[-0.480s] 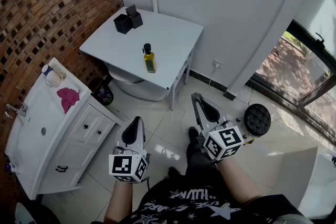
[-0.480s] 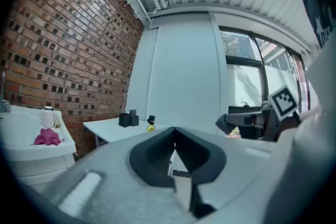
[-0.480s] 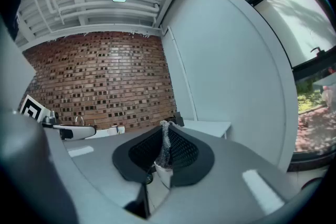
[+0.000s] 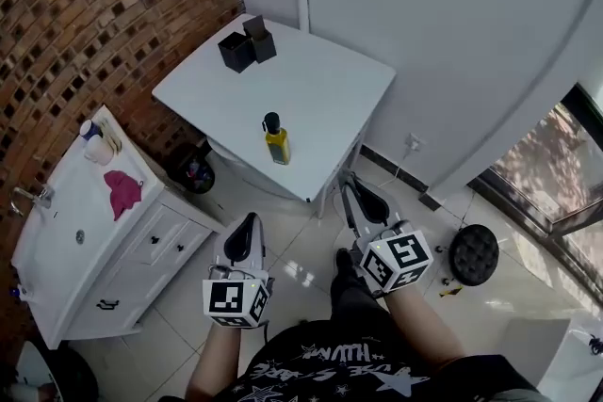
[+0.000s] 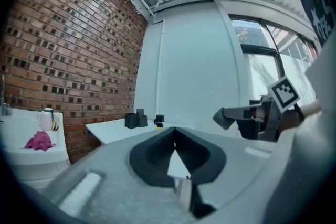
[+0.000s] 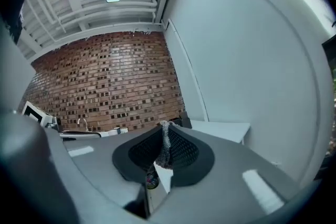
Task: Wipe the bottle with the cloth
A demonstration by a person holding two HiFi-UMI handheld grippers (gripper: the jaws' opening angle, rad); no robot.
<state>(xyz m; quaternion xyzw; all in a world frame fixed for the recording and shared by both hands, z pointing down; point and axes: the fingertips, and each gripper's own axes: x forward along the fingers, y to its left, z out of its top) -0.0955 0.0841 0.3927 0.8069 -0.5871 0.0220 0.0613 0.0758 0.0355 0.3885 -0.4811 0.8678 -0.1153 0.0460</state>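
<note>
While both grippers hang low over the tiled floor (image 4: 174, 311), short of the white desk (image 4: 330, 94), the bottle (image 4: 276, 139) stands upright on that desk, close to the edge nearest the person and nearer the near corner than the left one. It has a yellow body and a black cap, and nothing touches it. Two black boxes (image 4: 247, 45) sit together at the far corner, by the brick wall (image 4: 104, 5). The pink cloth (image 4: 123, 191) lies crumpled on the white vanity cabinet (image 4: 66, 235) to the left, well apart from the bottle and from both grippers, with a pale cup (image 4: 95, 146) further back on the same top. The left gripper (image 5: 175, 132) has its jaws pressed together with nothing between them, pointing toward the desk. The right gripper (image 6: 165, 126) also has its jaws closed, and a thin grey woven strip (image 6: 163, 145) is pinched along their seam (what it belongs to cannot be told). A black round stool (image 4: 474, 254) stands on the floor to the right.
</note>
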